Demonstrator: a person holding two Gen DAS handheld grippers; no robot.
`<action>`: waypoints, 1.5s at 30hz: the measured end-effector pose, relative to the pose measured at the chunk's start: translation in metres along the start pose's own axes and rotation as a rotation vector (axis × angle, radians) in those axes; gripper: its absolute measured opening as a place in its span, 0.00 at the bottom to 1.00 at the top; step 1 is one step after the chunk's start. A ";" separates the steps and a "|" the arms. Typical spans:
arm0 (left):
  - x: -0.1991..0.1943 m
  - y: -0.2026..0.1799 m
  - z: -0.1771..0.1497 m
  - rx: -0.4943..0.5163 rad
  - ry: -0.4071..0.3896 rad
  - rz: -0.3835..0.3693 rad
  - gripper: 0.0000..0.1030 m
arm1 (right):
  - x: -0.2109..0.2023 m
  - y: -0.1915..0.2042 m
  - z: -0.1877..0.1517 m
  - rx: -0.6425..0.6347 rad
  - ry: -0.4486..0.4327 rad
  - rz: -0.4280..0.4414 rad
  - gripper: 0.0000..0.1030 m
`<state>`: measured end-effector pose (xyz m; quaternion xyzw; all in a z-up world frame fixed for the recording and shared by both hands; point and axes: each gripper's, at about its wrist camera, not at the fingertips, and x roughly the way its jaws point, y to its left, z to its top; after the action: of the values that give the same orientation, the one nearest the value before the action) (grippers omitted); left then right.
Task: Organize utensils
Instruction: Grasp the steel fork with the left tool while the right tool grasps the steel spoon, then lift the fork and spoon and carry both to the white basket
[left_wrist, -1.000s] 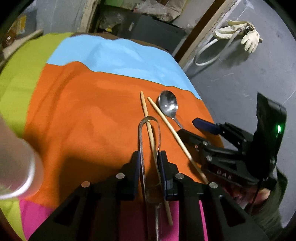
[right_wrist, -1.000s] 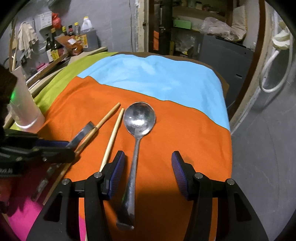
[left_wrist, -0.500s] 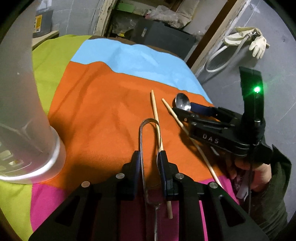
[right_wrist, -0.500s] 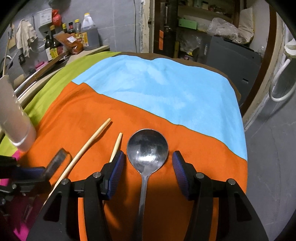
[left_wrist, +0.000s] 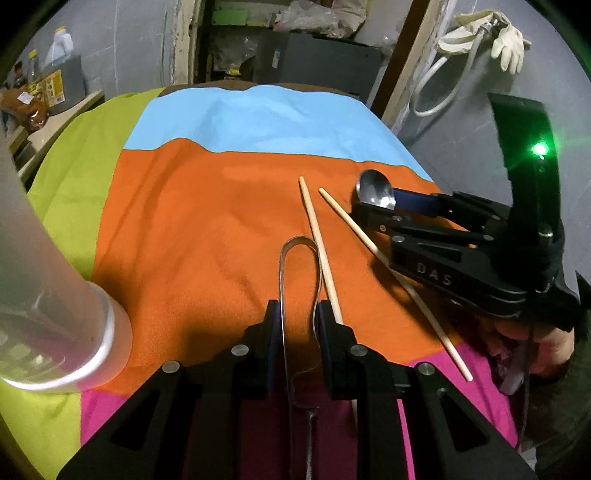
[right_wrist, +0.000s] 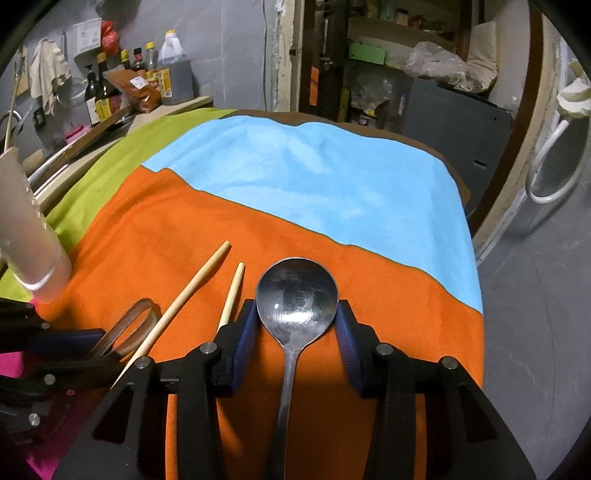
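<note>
A metal spoon lies on the orange cloth with its bowl between the fingers of my right gripper, which is open around it; the spoon also shows in the left wrist view. A thin bent metal loop utensil stands between the fingers of my left gripper, which is shut on its two arms; it also shows in the right wrist view. Two wooden chopsticks lie side by side between the loop and the spoon.
A tall translucent holder cup stands at the left on the green cloth, also in the right wrist view. The table edge drops to grey floor on the right. Bottles and clutter sit on a counter far left.
My right gripper has moved forward along the spoon handle until its fingers flank the bowl. My left gripper has pulled back and turned, still holding the metal loop.
</note>
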<state>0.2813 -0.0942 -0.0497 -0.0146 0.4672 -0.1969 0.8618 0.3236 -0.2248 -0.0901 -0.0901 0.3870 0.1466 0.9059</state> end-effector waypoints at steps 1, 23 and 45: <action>-0.001 -0.001 -0.001 0.005 -0.008 0.003 0.16 | -0.003 0.000 0.000 0.004 -0.010 -0.006 0.39; -0.098 -0.029 -0.030 0.096 -0.509 0.080 0.15 | -0.126 0.038 -0.022 0.032 -0.513 -0.181 0.38; -0.193 0.003 -0.043 0.045 -0.715 0.091 0.15 | -0.185 0.096 0.006 0.001 -0.684 -0.098 0.38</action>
<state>0.1536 -0.0164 0.0796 -0.0428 0.1320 -0.1509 0.9788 0.1736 -0.1689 0.0441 -0.0538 0.0563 0.1247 0.9891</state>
